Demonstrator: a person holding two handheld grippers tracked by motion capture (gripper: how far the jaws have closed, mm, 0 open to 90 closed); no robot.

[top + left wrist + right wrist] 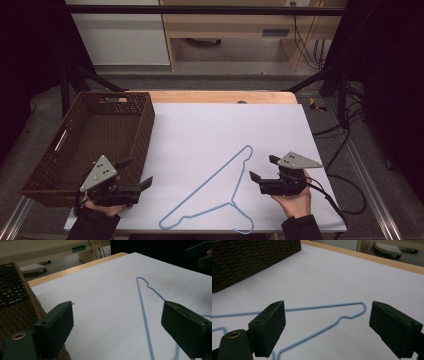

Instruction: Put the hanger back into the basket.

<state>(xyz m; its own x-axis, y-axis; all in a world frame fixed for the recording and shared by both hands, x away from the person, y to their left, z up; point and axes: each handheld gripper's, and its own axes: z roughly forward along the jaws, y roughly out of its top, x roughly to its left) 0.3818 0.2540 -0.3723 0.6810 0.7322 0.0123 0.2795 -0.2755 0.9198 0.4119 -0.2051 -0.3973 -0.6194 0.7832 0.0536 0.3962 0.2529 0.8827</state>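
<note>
A light blue wire hanger (207, 182) lies flat on the white sheet (210, 120), its hook toward the near edge. My right gripper (262, 168) hovers just right of the hanger's far corner, jaws open and pointing left at it. In the right gripper view that corner of the hanger (312, 307) lies on the sheet beyond the open right gripper (327, 308), and no pad touches it. My left gripper (136, 173) stands open by the basket's near right corner with nothing between its jaws. In the left gripper view the hanger (143, 307) lies ahead to the right of the left gripper (117, 312).
A dark brown wicker basket (142, 130) stands at the table's left, close against the left gripper; its wall (249, 260) also shows in the right gripper view. The wooden table edge (220, 96) runs along the far side. Cables trail on the floor at the right.
</note>
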